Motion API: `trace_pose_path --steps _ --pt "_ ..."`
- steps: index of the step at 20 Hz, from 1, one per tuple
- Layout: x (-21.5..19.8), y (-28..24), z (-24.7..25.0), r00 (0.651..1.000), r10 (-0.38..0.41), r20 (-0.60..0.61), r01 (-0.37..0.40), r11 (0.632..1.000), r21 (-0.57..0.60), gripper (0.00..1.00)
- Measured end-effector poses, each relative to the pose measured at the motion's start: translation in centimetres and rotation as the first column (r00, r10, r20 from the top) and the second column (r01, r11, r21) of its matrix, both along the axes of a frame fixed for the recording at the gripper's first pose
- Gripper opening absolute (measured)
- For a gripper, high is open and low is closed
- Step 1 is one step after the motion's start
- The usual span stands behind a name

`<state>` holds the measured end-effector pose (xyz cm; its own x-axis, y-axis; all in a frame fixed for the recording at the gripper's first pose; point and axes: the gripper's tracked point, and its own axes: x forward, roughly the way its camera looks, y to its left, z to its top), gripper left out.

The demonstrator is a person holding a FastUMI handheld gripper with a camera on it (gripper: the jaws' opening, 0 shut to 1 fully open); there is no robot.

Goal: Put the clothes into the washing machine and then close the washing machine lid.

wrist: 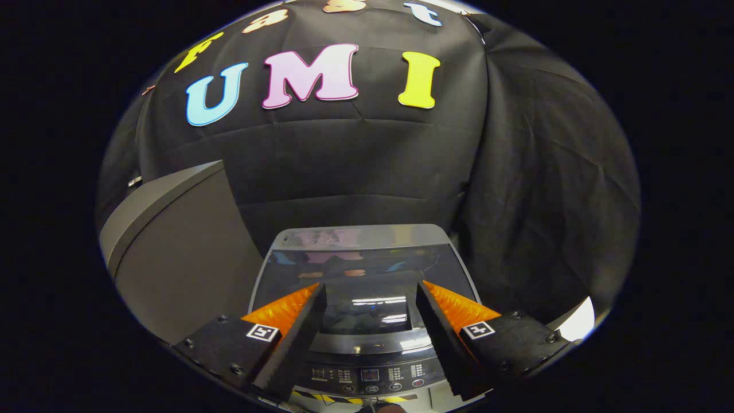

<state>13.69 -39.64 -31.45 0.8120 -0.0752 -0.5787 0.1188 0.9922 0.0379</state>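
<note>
Dim, sharp fisheye view; ceiling-light glare on washing machine lid (367, 275).

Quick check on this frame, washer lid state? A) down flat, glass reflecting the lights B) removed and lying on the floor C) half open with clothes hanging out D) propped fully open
A: the washing machine lid lies flat over the tub, its dark glass mirroring the ceiling lights, while the gripper hangs above it with the fingers apart and nothing between them.

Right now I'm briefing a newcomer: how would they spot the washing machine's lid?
Against the black cloth wall stands a washing machine beside a grey cabinet. Its lid is the dark glossy panel lying shut on top, just ahead of the open gripper, behind the button panel; it alone mirrors the lights.
</note>
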Motion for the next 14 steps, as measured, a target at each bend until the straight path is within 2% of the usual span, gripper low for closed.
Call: trace_pose_path --steps 3,5,7,9,10,12,14 --pt "2.0 0.8 4.2 0.996 0.011 0.084 -0.011 1.0 0.006 1.0" --pt "3.7 1.3 8.9 0.986 -0.014 0.169 0.007 0.999 0.043 1.0" --pt "5.0 2.0 16.4 0.952 -0.039 0.303 0.015 0.997 0.079 1.0" --pt "5.6 2.9 22.9 0.894 -0.039 0.446 0.007 0.997 0.073 0.99" --pt "6.2 3.3 24.3 0.865 -0.03 0.501 -0.004 0.998 0.067 0.99" --pt "6.3 4.1 25.7 0.829 -0.013 0.56 -0.028 0.997 0.066 0.99" --pt "5.8 4.4 26.1 0.825 -0.006 0.565 -0.037 0.997 0.065 0.99"
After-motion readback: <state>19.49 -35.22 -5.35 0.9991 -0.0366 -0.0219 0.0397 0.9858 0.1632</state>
